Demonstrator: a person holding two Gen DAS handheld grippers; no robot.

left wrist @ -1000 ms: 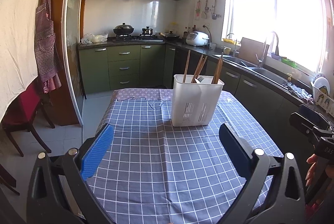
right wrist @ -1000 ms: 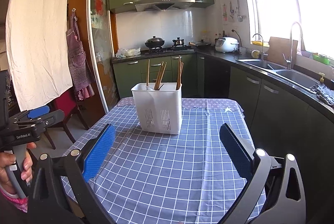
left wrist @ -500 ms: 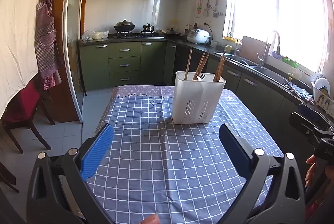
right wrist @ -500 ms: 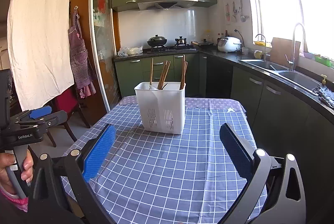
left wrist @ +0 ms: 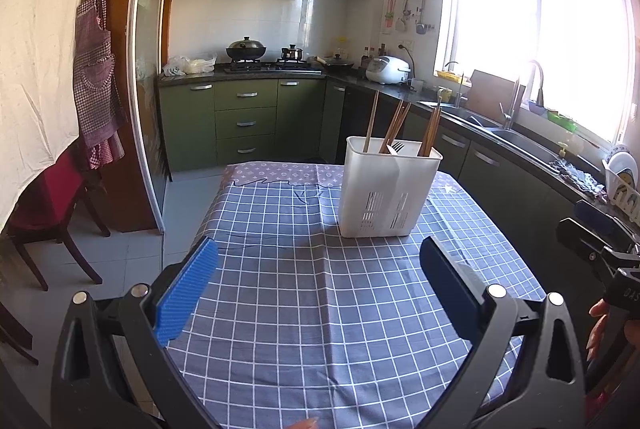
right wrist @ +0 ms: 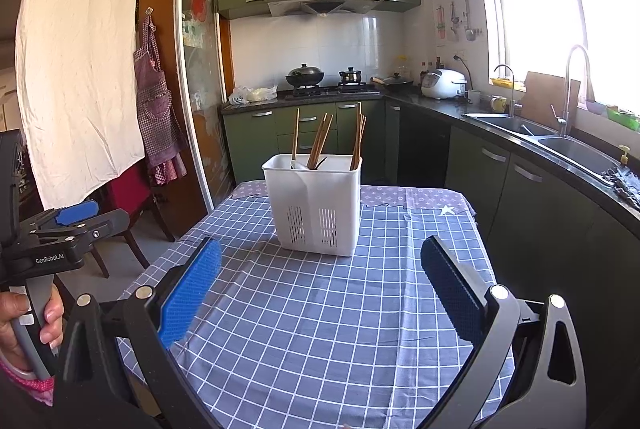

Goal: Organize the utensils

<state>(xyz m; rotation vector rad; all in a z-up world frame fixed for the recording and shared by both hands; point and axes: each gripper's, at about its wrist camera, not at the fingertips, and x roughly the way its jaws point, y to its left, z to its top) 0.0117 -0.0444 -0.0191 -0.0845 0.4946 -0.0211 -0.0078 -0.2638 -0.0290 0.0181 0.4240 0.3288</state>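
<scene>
A white slotted utensil holder (left wrist: 387, 193) stands upright on the far half of the blue checked tablecloth (left wrist: 320, 301); it also shows in the right wrist view (right wrist: 316, 205). Several wooden chopsticks (left wrist: 394, 127) stand in it, and a fork head (left wrist: 397, 147) and a white spoon (right wrist: 298, 163) show at its rim. My left gripper (left wrist: 320, 287) is open and empty, above the near part of the table, well short of the holder. My right gripper (right wrist: 320, 287) is open and empty too, at a like distance.
Green kitchen cabinets (left wrist: 244, 121) and a stove line the back wall. A counter with a sink (right wrist: 560, 145) runs along the right. A red chair (left wrist: 44, 205) stands left of the table. The other gripper shows at the right edge (left wrist: 600, 253) and at the left edge (right wrist: 60, 233).
Both views have tilted or drawn back slightly, so the holder sits a little higher in the frames. Nothing on the table has moved. Both grippers stay open.
</scene>
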